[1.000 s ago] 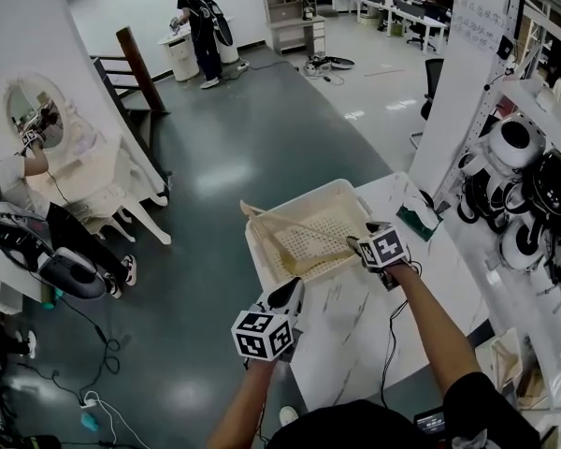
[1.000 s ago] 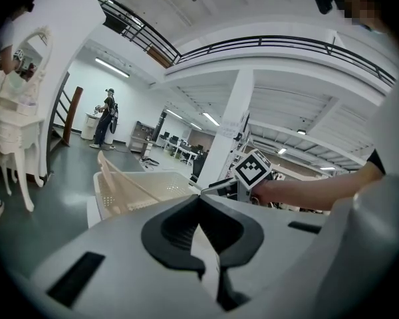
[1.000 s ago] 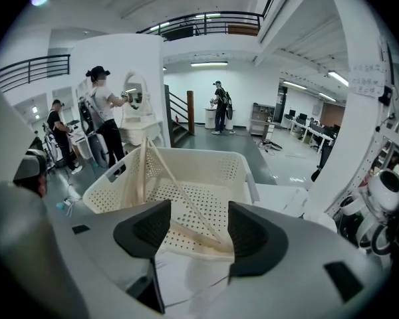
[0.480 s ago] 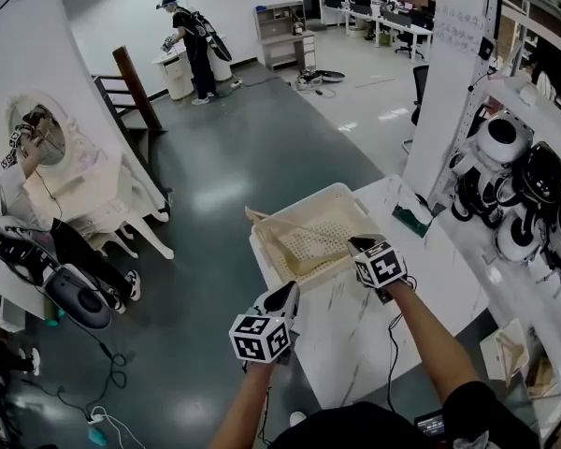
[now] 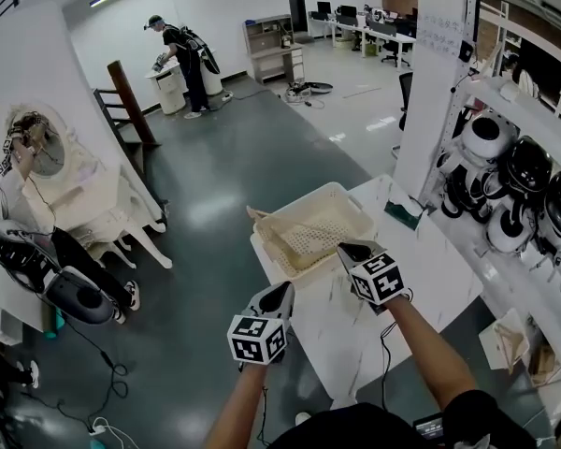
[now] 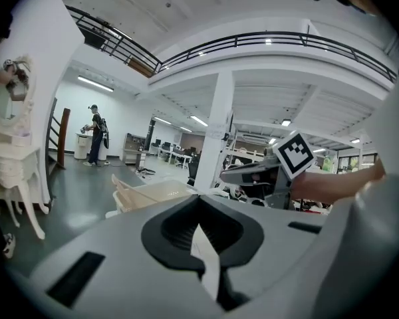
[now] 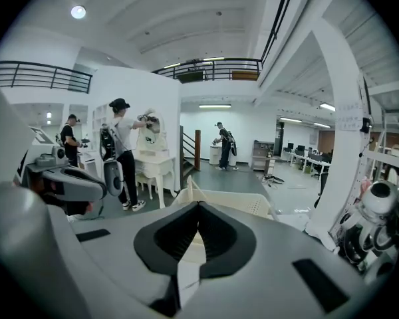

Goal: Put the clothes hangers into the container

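A cream perforated basket [image 5: 341,204] stands on the far left part of the white table [image 5: 430,269]. Pale clothes hangers [image 5: 273,241] lie inside it, and one end pokes over the left rim. My right gripper [image 5: 348,249] hovers just short of the basket's near rim, shut and empty. Lower left of it, my left gripper [image 5: 282,294] is off the table's left edge, also shut with nothing in it. In the right gripper view the shut jaws [image 7: 199,206] point at the basket [image 7: 236,201]. The left gripper view shows its jaws [image 6: 199,198] shut, with the basket [image 6: 153,191] ahead.
A white pillar [image 5: 428,82] and a shelf of round white and black helmets [image 5: 505,176] stand on the right. A green object [image 5: 407,215] lies on the table by the pillar. A white dressing table [image 5: 84,190], seated people at left and dark floor lie beyond.
My right gripper has drawn back from over the basket's right rim toward me. The left gripper has stayed almost where it was. The hangers lie still in the basket.
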### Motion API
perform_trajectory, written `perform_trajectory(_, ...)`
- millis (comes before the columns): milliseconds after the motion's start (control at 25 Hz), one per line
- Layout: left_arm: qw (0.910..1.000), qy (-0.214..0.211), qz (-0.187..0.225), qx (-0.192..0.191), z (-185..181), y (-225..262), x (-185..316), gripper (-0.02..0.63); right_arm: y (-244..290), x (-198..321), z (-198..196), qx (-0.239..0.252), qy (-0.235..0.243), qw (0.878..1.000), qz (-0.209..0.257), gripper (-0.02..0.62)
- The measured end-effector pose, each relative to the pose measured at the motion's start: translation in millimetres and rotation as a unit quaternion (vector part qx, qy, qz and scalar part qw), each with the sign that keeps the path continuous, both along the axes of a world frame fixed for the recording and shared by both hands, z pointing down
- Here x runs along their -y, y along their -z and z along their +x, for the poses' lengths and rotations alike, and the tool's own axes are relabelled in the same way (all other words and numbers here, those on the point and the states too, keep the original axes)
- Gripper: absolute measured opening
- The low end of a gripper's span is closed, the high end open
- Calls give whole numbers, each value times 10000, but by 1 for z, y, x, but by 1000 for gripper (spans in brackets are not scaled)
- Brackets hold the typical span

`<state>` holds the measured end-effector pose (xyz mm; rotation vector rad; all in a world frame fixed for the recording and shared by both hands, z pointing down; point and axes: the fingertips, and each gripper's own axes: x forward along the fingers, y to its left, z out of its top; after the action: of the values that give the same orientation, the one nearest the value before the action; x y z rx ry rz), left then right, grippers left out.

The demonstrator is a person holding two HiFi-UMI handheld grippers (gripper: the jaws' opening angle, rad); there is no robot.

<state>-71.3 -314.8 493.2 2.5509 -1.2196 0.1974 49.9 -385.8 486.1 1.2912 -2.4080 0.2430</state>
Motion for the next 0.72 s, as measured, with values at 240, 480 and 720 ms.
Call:
perform_trajectory(240, 9997, -32, 222, 5, -11, 14, -24, 4, 23, -43, -17, 78, 25, 9995, 305, 18)
perform_trajectory(480, 9993, -88, 350, -77, -25, 26, -48, 5, 40, -77, -33, 133, -93, 9984, 545, 18)
perform_trajectory(720, 9985, -161, 509, -119, -41, 37, -74, 5, 45, -105, -48, 203, -215, 9974, 650, 18)
